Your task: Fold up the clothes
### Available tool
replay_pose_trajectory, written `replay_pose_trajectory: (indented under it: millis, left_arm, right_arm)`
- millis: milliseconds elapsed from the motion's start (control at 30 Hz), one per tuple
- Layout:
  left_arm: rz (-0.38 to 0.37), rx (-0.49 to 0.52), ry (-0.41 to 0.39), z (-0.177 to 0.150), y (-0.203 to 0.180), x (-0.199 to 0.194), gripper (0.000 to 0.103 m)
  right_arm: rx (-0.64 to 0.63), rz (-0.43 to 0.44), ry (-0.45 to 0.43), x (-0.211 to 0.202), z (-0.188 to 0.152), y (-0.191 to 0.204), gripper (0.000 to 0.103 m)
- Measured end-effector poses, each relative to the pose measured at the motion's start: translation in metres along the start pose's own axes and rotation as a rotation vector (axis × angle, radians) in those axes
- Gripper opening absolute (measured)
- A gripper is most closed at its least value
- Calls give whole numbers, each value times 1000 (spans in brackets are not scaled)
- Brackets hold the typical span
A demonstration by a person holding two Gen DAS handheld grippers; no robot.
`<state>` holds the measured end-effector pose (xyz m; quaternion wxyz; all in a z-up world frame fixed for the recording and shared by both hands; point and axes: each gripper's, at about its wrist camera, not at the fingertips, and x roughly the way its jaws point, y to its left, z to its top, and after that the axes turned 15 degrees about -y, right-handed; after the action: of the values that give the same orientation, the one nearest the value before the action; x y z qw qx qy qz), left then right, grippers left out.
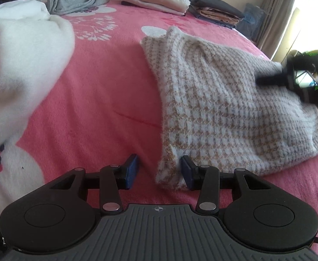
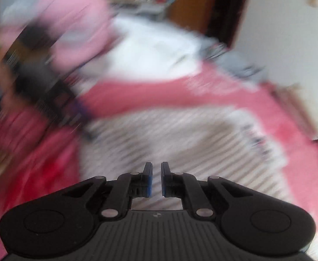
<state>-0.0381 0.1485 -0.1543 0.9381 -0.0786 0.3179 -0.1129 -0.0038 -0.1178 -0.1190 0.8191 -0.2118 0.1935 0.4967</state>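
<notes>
We see the left hand-held gripper (image 1: pixel 159 174) low over a bed covered by a pink fleece blanket with white flower prints (image 1: pixel 106 100), its blue-padded fingers (image 1: pixel 131 171) spread wide. The near corner of a folded, fuzzy white-and-tan houndstooth knit sweater (image 1: pixel 224 113) lies between them, against the right-hand pad, though not gripped. The sweater stretches ahead and to the right of this gripper, flat on the blanket. To its left bulges a heap of plush white fabric (image 1: pixel 21 61), well apart from the sweater. Far ahead along the bed's edge sit three other lots of clothing: a crumpled grey garment (image 1: pixel 76 1), a folded beige garment (image 1: pixel 156 1), and a stack of dark and peach folded clothes (image 1: pixel 217 8). At the right, we make out the right hand-held gripper (image 2: pixel 156 178) as a dark, blurred shape above the sweater's far side.

Its own camera view is heavily smeared. There its fingers stand narrowly apart, holding nothing, above the sweater's striped-looking knit, with pink blanket and white fabric beyond. A curtain (image 1: pixel 276 13) hangs at the window.
</notes>
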Motion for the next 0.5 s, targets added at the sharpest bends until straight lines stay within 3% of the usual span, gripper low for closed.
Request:
replay_pose_trajectory:
  millis: [300,467,500]
  left_arm:
    - [12,-52,19,13,3,-7,43]
    - [35,-68,-39,30,1,-19,42]
    - [40,-81,-53,34,1,-19,42]
  right_arm:
    - [111,-209,-56,19,15,-54,6]
    - [165,-323,-80,32,23,-82,6]
    - [133,-334,-45,44,16,-83,5]
